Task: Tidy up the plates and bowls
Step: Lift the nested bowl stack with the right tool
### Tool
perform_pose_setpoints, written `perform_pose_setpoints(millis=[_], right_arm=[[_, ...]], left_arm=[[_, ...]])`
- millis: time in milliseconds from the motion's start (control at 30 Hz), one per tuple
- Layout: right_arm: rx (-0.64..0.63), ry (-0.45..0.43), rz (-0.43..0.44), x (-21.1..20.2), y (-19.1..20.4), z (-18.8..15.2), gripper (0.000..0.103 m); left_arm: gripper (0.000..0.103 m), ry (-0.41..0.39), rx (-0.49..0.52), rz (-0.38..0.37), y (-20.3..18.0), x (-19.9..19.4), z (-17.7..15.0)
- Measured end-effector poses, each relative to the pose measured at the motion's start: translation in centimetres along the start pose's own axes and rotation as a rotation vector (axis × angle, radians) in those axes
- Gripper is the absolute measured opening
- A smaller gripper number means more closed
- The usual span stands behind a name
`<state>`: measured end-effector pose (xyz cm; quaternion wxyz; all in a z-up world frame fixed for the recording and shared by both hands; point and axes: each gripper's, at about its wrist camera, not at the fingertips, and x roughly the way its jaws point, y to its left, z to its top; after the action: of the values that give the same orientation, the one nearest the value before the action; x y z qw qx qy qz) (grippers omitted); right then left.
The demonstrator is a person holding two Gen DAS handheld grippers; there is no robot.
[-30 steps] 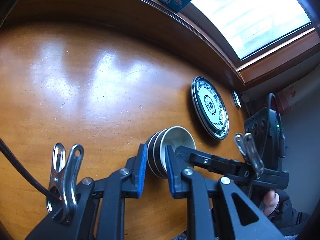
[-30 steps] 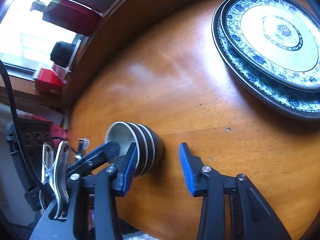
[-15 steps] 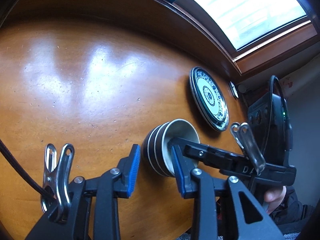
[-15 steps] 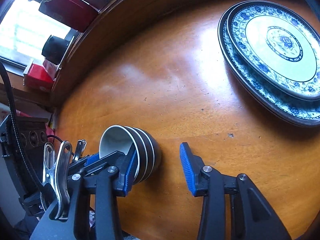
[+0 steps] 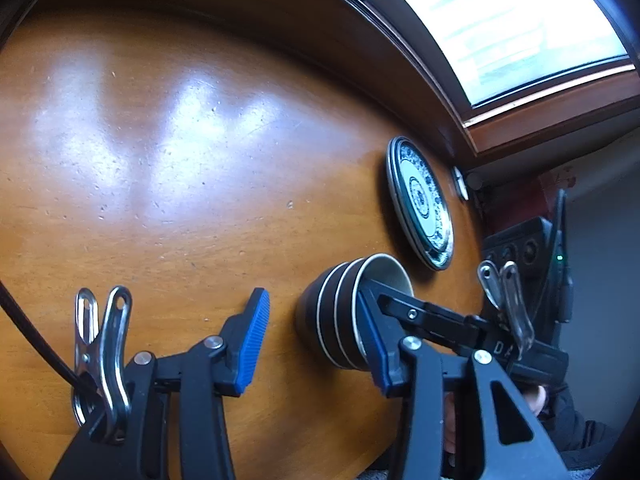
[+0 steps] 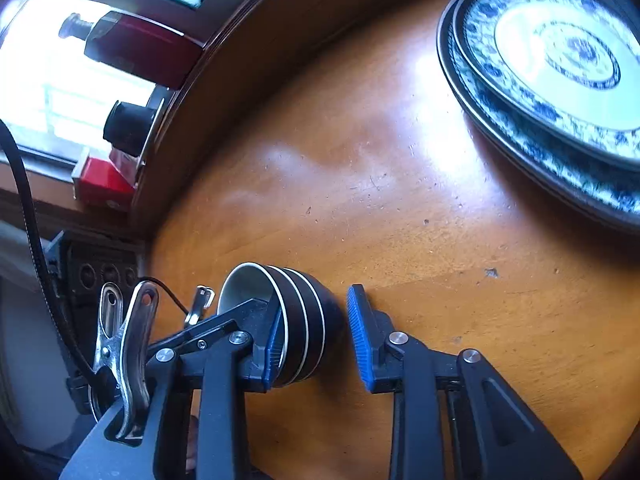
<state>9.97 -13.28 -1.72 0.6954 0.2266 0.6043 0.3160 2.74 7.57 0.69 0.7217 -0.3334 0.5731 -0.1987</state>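
1. Stack of bowls (image 5: 340, 316): dark outside, pale inside, white rims, nested, standing on the round wooden table (image 5: 180, 208) near its front edge.
2. Left gripper (image 5: 316, 344): jaws opening. Left pad stands clear of the stack with bare table between; right pad overlaps the rim of the top bowl, contact cannot be told. No grip visible.
3. Right gripper (image 6: 316, 340): jaws closing, the stack between them. Left pad lies at the top bowl's rim; right pad is just beside the dark outer wall with a thin gap. Not yet clamped.
4. Both grippers meet at the stack from opposite sides; the other finger crosses into the top bowl in each wrist view.
5. Stacked blue-patterned plates (image 6: 560, 80): flat on the table, beyond the bowls, apart from them.
6. Window (image 5: 508, 24) behind the table; red box (image 6: 140, 50) on the sill.
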Motion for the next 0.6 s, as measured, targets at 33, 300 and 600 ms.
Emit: perform_pose_setpoints(millis=[33, 300, 600], right_arm=[[0.022, 0.011, 0.016, 0.1, -0.2, 0.1, 0.029], [0.067, 0.027, 0.031, 0.5, -0.3, 0.2, 0.029], [0.104, 0.015, 0.027, 0.2, -0.6, -0.5, 0.028]], left_arm=[[0.046, 0.000, -0.012, -0.014, 0.4, 0.0, -0.1], [0.043, 0.003, -0.102, -0.144, 2.1, 0.3, -0.8], [0.042, 0.060, -0.086, -0.140, 1.6, 0.3, -0.3]])
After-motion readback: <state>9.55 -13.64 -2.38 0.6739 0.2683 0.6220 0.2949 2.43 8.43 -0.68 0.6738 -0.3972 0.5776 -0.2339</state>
